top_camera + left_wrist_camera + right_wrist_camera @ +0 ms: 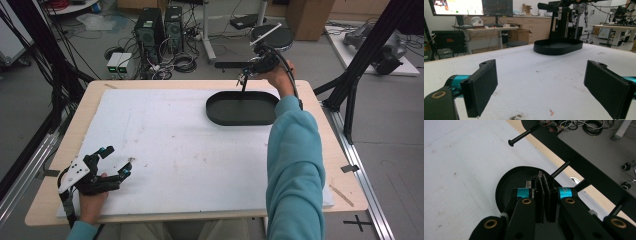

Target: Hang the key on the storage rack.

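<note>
In the high view my right gripper [243, 80] hung over the black tray [220, 114] upper right, jaws pressed together; its own view confirmed this. My left gripper [116, 161] sat spread lower left, bare white mat [175, 145] between.

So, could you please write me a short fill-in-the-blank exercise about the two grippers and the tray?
1. The right gripper hangs over the black ____.
2. Its jaws are ____.
3. The left gripper has its jaws ____.
4. The tray rests on a ____ mat.

Missing words: tray; shut; open; white
</note>
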